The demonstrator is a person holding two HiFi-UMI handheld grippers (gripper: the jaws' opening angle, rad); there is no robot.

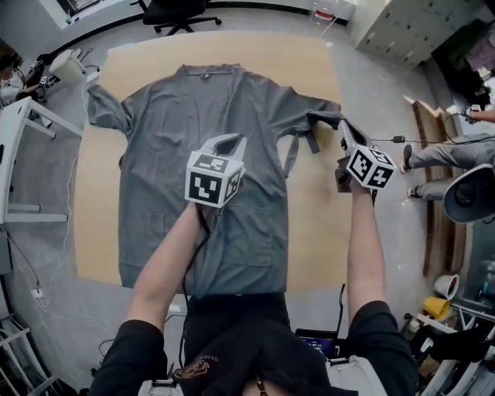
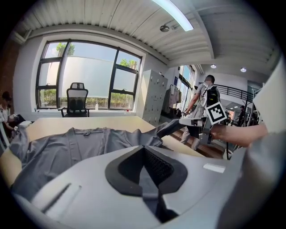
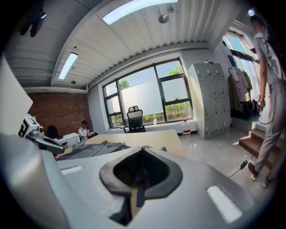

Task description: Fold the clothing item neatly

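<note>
A grey open-front garment (image 1: 193, 108) lies spread flat on the wooden table (image 1: 309, 69), collar at the far side. My left gripper (image 1: 230, 141) hovers over the garment's middle, shut on a raised pinch of its grey cloth, which shows between the jaws in the left gripper view (image 2: 144, 147). My right gripper (image 1: 344, 128) is at the table's right edge, shut on the end of the right sleeve (image 1: 319, 114), lifted off the table. A thin dark strip of cloth sits between its jaws (image 3: 142, 148). The left sleeve (image 1: 104, 108) lies flat. A tie strap (image 1: 292, 155) lies loose on the garment's right side.
A black office chair (image 1: 178, 11) stands beyond the table's far edge. A white desk (image 1: 15, 131) stands at the left, with a seated person behind it. Someone's legs (image 1: 441, 155) and a wooden step are at the right, and grey lockers (image 3: 208, 100) stand by the window.
</note>
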